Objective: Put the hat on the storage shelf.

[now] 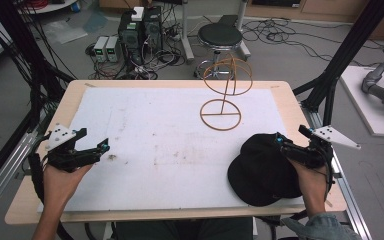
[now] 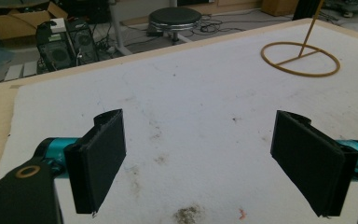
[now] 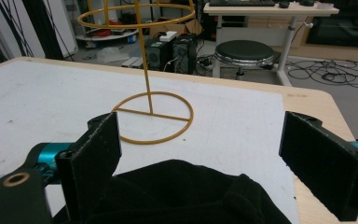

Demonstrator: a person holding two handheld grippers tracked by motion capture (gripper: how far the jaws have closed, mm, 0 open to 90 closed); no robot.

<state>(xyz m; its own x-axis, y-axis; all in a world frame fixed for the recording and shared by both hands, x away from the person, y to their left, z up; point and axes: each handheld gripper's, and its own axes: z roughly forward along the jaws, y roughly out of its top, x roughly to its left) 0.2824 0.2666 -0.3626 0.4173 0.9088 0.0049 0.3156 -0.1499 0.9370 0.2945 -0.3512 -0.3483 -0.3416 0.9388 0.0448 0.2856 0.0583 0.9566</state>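
Lay as a soft, black, rumpled fabric cap (image 1: pixel 261 170) near the right front corner of the desk, partly overhanging the front edge of the white, stained, felt-like mat (image 1: pixel 170 145). Sat directly at the right gripper (image 1: pixel 280 141), whose flat black rectangular pads (image 3: pixel 98 154) stood wide apart, with the cap's crown bulging up between and below them in the right gripper view (image 3: pixel 182 196); impossible to tell whether either pad touched the cloth. Held by a hand (image 1: pixel 312 182) at the desk's right edge. Stood well behind the cap, toward the far right part of the mat: a thin yellow wire stand (image 1: pixel 223 92) with a flat ring base crossed by one bar, a straight upright rod and a rounded cage of hoops on top. Hovered near the left front corner, well apart from the cap: the left gripper (image 1: pixel 102 147), gripped in the other hand (image 1: pixel 60 182), its matte black pads (image 2: pixel 100 158) likewise spread wide over bare, brown-flecked mat. Showed pale wood around the mat at the desk's rim (image 1: pixel 75 87).
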